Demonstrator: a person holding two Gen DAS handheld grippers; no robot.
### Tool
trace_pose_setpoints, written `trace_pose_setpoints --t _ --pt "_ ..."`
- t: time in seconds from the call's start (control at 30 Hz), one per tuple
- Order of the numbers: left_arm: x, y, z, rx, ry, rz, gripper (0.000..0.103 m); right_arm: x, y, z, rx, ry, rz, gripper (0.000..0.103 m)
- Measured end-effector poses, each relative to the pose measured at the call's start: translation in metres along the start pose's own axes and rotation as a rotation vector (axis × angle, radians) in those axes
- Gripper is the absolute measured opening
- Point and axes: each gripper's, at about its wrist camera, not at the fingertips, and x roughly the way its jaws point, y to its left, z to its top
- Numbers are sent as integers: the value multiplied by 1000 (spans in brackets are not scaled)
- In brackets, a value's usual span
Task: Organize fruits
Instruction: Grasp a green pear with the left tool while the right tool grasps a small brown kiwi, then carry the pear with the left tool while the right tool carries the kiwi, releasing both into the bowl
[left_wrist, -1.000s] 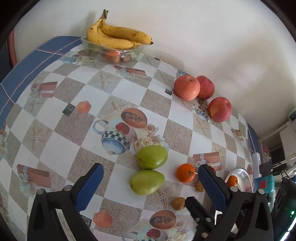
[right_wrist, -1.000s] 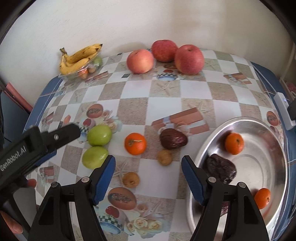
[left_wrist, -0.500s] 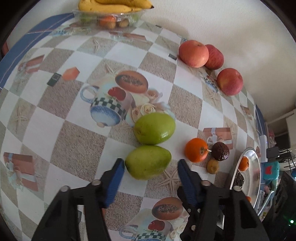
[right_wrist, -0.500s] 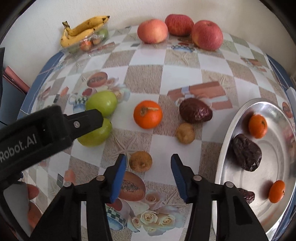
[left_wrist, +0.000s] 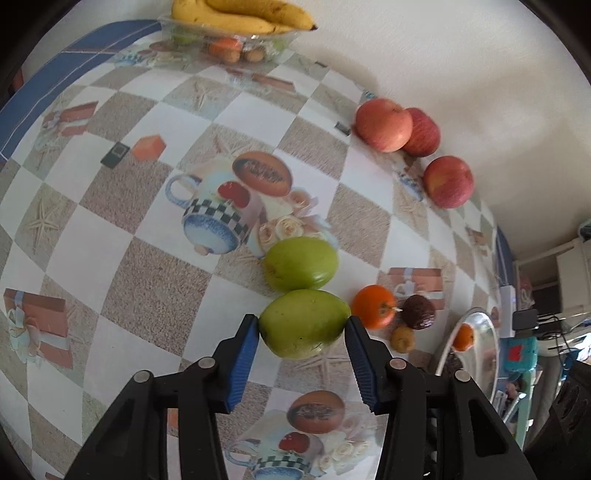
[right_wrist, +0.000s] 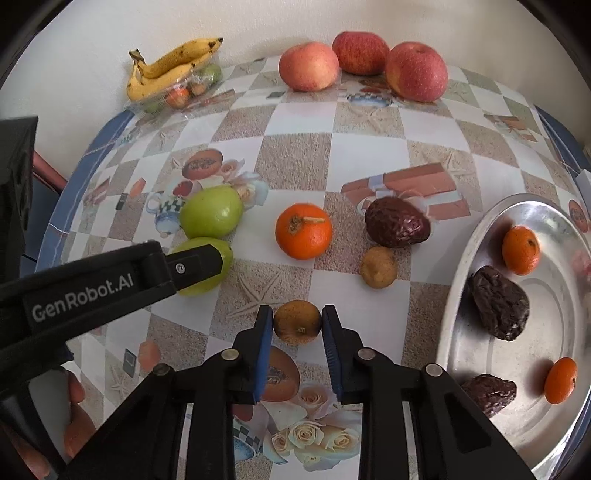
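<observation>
Two grasps landing at once. Right tongs (right_wrist: 297, 326) clamped on brown fruit (right_wrist: 296, 322), left tongs (left_wrist: 301, 328) clamped on near green fruit (left_wrist: 304, 323), both fruits on tabletop (left_wrist: 147, 284). Both jaws just closed in from wide, each with its fruit between. Next, likely: lift and carry, brown fruit to metal bowl (right_wrist: 476, 243) at right. Farther: second green fruit (left_wrist: 301, 263), orange (right_wrist: 303, 231), apples (right_wrist: 364, 51), bananas (left_wrist: 240, 14).
</observation>
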Motion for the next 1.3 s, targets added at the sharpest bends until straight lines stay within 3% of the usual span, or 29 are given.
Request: trace_pose_setpoints --t 0.2,0.4,0.87,1.07,1.3 --pt "-7 -14 -2 11 -11 -57 51 -31 -9 4 33 -74 3 28" --pt "-7 -48 -12 99 -20 -115 51 -52 -34 4 94 -111 -44 28" --pt "29 -146 -79 397 111 -227 51 -104 -160 -26 406 -184 -206 28" --pt "35 -152 -85 416 140 -259 52 -112 -181 -36 463 -189 -212 28" --pt "26 -152 -81 430 106 -253 52 -95 -176 -34 438 -131 -206 29"
